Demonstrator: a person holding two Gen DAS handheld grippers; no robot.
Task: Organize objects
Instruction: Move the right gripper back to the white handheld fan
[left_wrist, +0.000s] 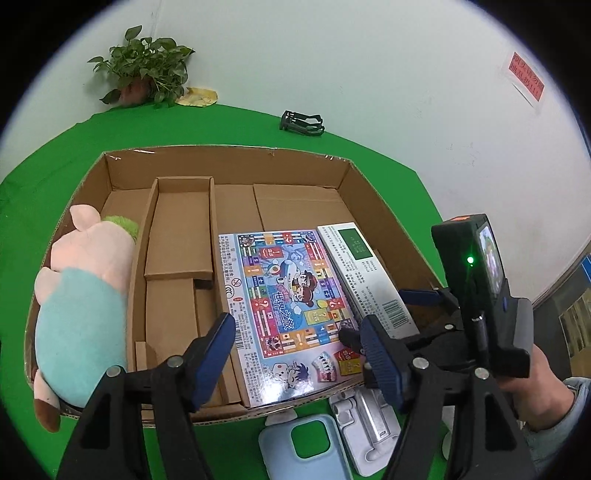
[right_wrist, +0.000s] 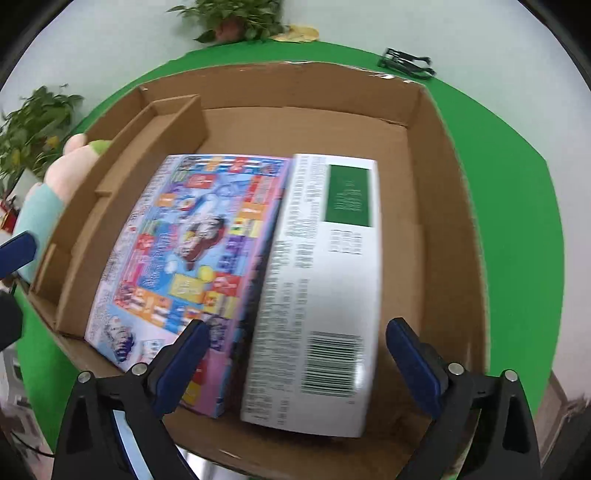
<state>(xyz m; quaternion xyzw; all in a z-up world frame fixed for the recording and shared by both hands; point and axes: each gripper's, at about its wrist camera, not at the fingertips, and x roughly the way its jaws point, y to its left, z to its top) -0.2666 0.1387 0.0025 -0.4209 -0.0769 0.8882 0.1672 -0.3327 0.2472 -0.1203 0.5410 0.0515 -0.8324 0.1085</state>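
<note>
An open cardboard box (left_wrist: 373, 206) with dividers sits on the green cloth. A colourful board-game box (left_wrist: 284, 295) lies flat in its right part, and a white box (left_wrist: 365, 273) with a green label and a barcode lies against its right side. A pink and teal plush toy (left_wrist: 81, 306) fills the left compartment. My left gripper (left_wrist: 297, 356) hangs open over the game box's near end, holding nothing. My right gripper (right_wrist: 301, 363) is open astride the white box (right_wrist: 325, 295), with gaps showing at both pads. The game box (right_wrist: 184, 251) lies to its left.
A pale blue phone case (left_wrist: 306, 446) and a white folding stand (left_wrist: 369, 424) lie on the cloth (left_wrist: 55, 155) in front of the box. A black frame-like object (left_wrist: 301, 122) and a potted plant (left_wrist: 144, 66) stand at the back. A hand (left_wrist: 535, 384) holds the right gripper.
</note>
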